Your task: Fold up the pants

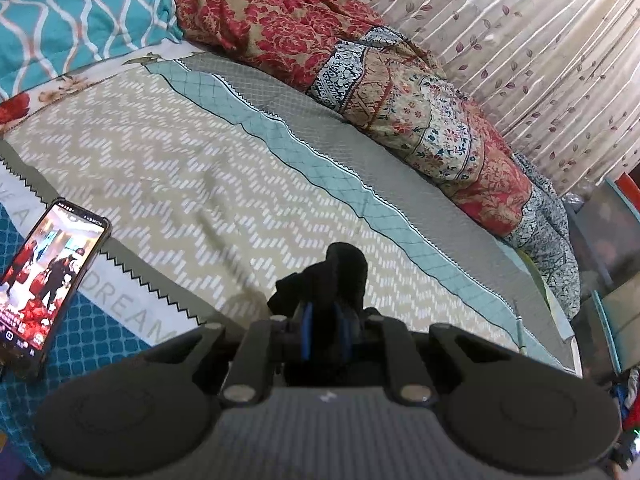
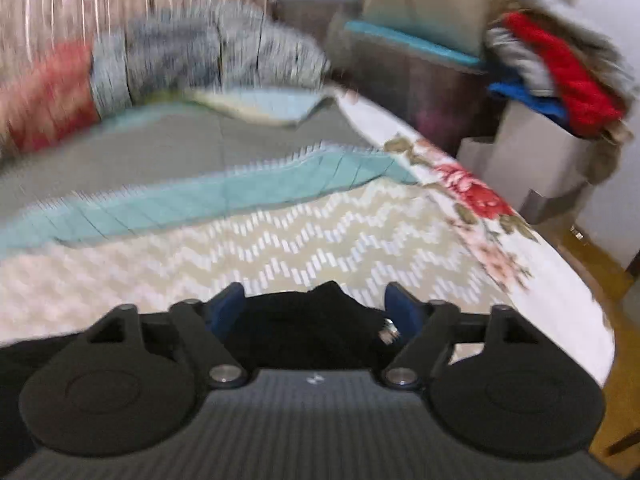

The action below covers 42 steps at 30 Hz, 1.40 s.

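The black pants (image 1: 332, 276) show in the left wrist view as a bunched fold of fabric. My left gripper (image 1: 326, 336) is shut on that fold and holds it above the bedspread (image 1: 168, 168). In the right wrist view the pants (image 2: 312, 320) lie as black cloth between my right gripper's (image 2: 316, 308) blue fingers (image 2: 230, 304), which stand wide apart. A small metal button (image 2: 389, 334) shows on the cloth near the right finger. More black cloth runs off to the lower left. The right view is blurred by motion.
A phone (image 1: 48, 284) with a lit screen lies on the bed at the left. A teal pillow (image 1: 76, 20) and a bunched red floral quilt (image 1: 360, 68) lie along the far side by the curtain. The bed edge (image 2: 560, 280), boxes and piled clothes (image 2: 560, 76) are at the right.
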Each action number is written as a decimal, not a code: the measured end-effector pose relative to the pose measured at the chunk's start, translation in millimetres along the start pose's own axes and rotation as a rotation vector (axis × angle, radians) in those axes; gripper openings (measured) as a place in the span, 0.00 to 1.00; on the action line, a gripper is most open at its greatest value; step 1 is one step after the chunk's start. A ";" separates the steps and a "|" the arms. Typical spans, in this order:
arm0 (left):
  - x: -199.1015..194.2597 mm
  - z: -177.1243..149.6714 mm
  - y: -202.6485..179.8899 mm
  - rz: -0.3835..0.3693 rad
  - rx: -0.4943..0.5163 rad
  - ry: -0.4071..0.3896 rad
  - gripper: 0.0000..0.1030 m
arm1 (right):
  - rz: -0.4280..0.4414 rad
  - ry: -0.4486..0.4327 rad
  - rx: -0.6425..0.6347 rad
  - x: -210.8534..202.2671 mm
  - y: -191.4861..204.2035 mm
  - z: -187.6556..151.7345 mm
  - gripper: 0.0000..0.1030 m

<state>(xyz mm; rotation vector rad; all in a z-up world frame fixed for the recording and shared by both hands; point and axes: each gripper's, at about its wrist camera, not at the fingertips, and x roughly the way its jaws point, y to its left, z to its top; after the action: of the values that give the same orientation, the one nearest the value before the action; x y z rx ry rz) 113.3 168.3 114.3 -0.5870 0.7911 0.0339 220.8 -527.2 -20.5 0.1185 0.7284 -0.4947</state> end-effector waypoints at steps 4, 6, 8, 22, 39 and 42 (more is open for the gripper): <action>-2.5 4.9 -3.3 0.001 0.027 -0.002 0.15 | -0.040 0.127 -0.085 44.5 14.1 -13.2 0.37; -2.3 5.6 -4.3 0.021 0.054 -0.003 0.21 | -0.018 0.083 -0.090 33.2 20.4 -16.9 0.17; 1.1 5.8 -8.5 0.053 0.090 -0.003 0.55 | -0.063 -0.002 -0.113 15.6 29.5 -19.2 0.15; 78.9 32.1 -12.6 0.059 0.045 0.179 0.99 | -0.065 -0.292 0.184 -43.5 -19.2 36.0 0.14; 148.8 88.1 -56.9 0.088 -0.033 -0.080 0.60 | -0.116 -0.381 0.251 -39.3 38.7 162.6 0.25; 178.3 79.3 -62.6 0.192 0.043 0.008 0.77 | -0.183 -0.215 0.177 11.3 67.8 146.4 0.44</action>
<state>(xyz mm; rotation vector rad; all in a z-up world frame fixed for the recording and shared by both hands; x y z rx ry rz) 307.6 123.0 67.6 -0.4693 0.8517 0.1900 349.2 -511.9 76.6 0.1626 0.4858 -0.7349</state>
